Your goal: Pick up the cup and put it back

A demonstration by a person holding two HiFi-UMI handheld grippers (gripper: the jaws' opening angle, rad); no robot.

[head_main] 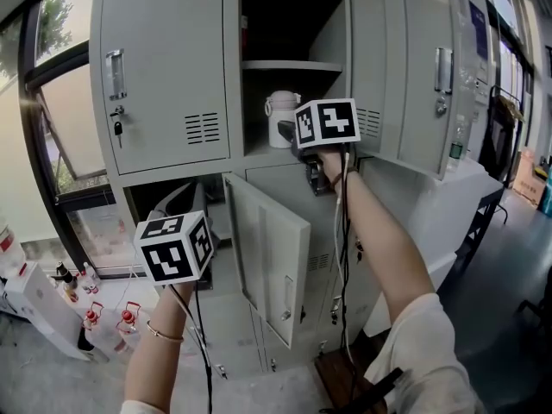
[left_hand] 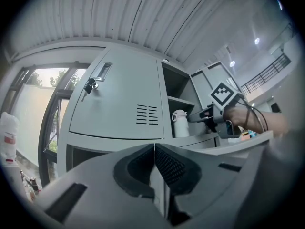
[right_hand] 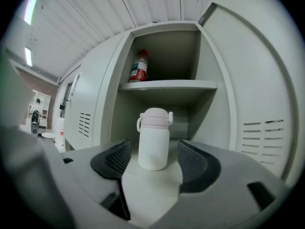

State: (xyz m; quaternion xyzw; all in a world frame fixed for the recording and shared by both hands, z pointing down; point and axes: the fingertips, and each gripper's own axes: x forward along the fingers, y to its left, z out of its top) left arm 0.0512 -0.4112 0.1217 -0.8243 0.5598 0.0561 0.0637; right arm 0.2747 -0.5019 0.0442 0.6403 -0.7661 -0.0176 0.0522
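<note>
**Three views, all aimed at the grey locker (head_main: 164, 76).**

From the head: looks forward and steeply down along both forearms, well back from the locker, taking in the upper row and the open lower door (head_main: 272, 248). From the left gripper (left_hand: 154, 163): sits low and to the left, tilts upward, well apart from the locker front, catching ceiling (left_hand: 143, 18), window (left_hand: 47, 104) and the right gripper (left_hand: 198, 119) side-on. From the right gripper: faces straight into the open compartment (right_hand: 162, 104), near its sill, angled slightly upward. Shared by all three: the cup (right_hand: 153, 140) on the compartment floor. Shared by head and left gripper views: the closed vented door (left_hand: 119, 104).
</note>
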